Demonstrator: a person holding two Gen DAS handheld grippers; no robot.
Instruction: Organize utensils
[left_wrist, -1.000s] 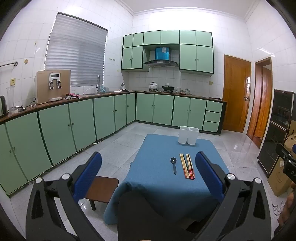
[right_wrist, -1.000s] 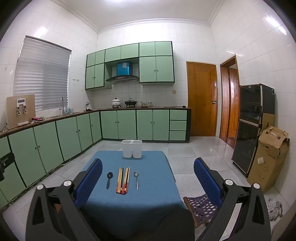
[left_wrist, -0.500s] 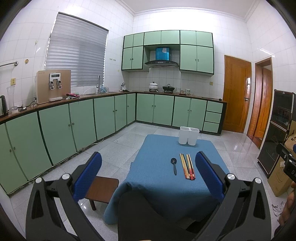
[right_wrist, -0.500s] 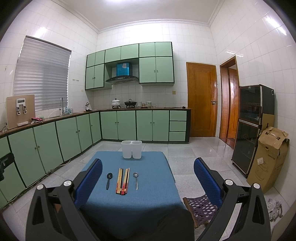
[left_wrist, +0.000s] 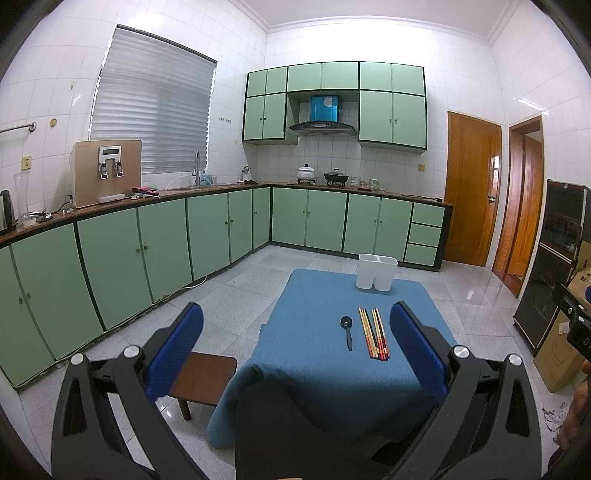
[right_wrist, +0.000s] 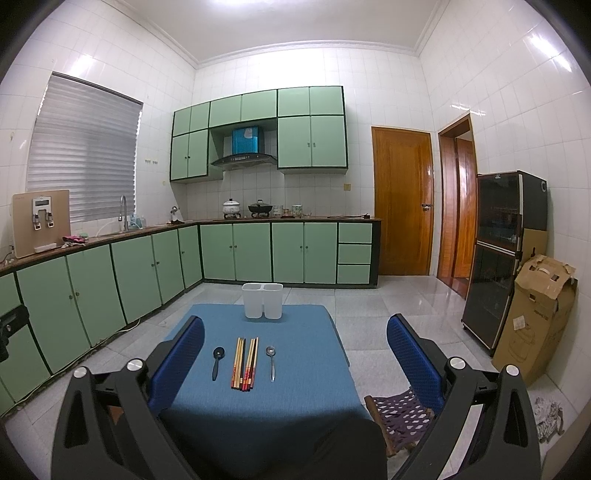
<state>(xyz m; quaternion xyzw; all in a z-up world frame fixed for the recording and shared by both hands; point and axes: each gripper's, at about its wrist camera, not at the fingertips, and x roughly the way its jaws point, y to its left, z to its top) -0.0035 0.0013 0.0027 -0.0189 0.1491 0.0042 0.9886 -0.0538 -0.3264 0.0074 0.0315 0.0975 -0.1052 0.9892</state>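
- chopsticks (right_wrist: 245, 363) lie bundled mid-tabletop (right_wrist: 295, 406), long axis running away from the cameras toward the white holder (right_wrist: 263, 300) at the far edge; black spoon (right_wrist: 217, 362) left, metal spoon (right_wrist: 271, 357) right.
- left gripper (left_wrist: 295, 343) and right gripper (right_wrist: 294, 343): jaws apart, empty, hovering short of the tabletop.
- right gripper looks nearer the metal spoon, though fisheye makes that uncertain.

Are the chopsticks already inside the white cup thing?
No, the chopsticks lie flat on the blue tablecloth, apart from the white holder.

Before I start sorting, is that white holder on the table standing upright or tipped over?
Upright: the white holder stands on its base at the table's far edge, both openings facing up.
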